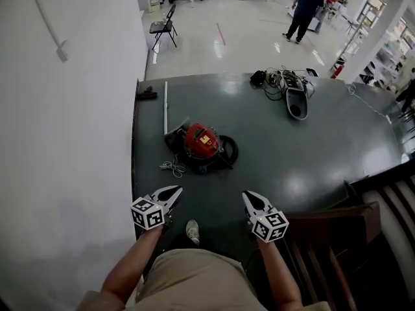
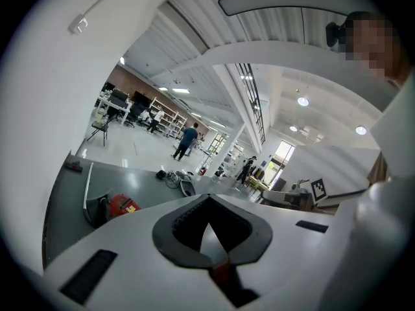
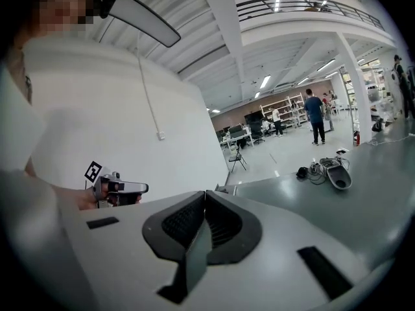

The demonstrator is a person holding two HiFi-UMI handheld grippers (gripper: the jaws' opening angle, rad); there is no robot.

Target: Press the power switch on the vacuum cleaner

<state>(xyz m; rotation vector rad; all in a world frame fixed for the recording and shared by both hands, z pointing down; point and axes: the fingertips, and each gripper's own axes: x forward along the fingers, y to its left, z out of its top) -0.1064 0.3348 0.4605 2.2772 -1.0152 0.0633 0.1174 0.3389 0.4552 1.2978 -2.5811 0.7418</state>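
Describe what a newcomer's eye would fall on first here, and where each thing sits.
The red vacuum cleaner stands out on the dark floor, close to the white wall. Nearer the camera, the left gripper and right gripper hang side by side, both shut and empty, apart from it.

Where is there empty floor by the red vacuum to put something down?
The wide bare dark floor right of the red vacuum, between the cable pile and the wooden stairs. Crowded: the vacuum's left, with its coiled cord and the white pipe.
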